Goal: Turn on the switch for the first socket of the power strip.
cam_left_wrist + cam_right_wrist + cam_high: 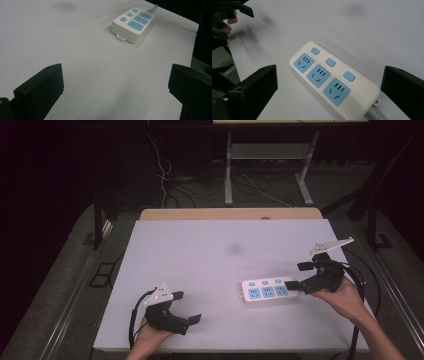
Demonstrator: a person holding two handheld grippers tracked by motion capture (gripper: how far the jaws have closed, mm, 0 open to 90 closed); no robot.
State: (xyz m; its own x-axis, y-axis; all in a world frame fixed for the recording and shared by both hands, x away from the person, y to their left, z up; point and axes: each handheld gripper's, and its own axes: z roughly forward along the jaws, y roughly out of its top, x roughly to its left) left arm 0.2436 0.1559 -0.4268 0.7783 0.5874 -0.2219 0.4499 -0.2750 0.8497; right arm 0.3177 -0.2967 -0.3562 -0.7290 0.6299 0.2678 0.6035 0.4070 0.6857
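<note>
So the white power strip (pixel 268 290) is sitting flat on the table (pixel 200 250), over on the right side near the front edge. Right gripper (pixel 301 275) is right at its cord end with jaws spread wide, nothing gripped. Left gripper (pixel 187 309) hangs well apart near the front left, jaws apart too.

I count one power strip (pixel 269 290) on the one white table (pixel 200 250); it carries three blue sockets (pixel 319 75) and three blue buttons (pixel 330 62), with one grey cord (pixel 374 113) leaving its end. Two grippers are in my hands, one left gripper (pixel 187 312) and one right gripper (pixel 299 276), each with two black jaws.
</note>
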